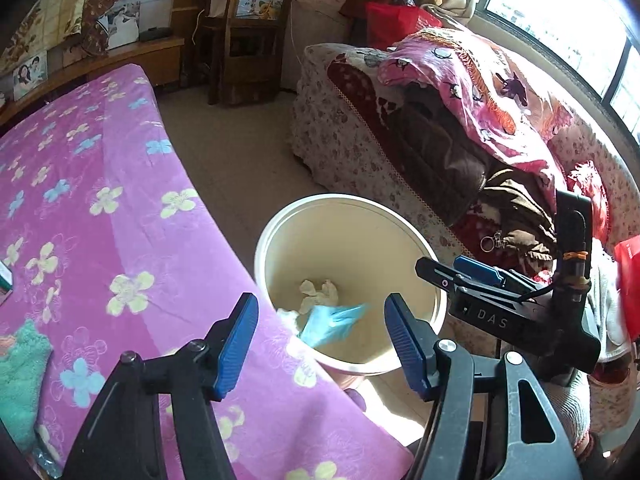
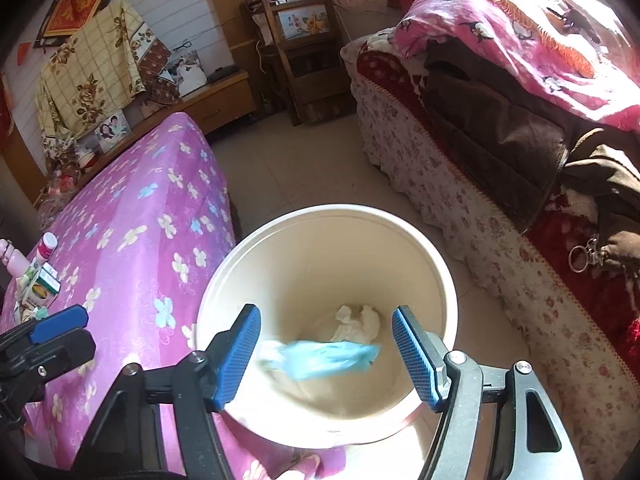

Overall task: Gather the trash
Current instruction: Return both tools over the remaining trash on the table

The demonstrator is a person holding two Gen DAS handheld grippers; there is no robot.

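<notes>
A cream trash bin (image 2: 440,280) stands on the floor beside the purple bed; it also shows in the left wrist view (image 1: 400,224). Crumpled white tissue (image 2: 356,322) lies at its bottom, and shows in the left wrist view (image 1: 318,290) too. A blurred light-blue piece of trash (image 2: 328,356) is inside the bin's mouth between my right fingers, free of them; it appears in the left wrist view (image 1: 334,322). My right gripper (image 2: 326,356) is open above the bin. My left gripper (image 1: 320,344) is open over the bed edge next to the bin.
The purple flowered bed (image 1: 100,200) lies left, with a small box and bottles (image 2: 40,276) and a green cloth (image 1: 20,372). A sofa with blankets and clothes (image 2: 520,128) stands right. A wooden chair (image 1: 248,32) is at the back.
</notes>
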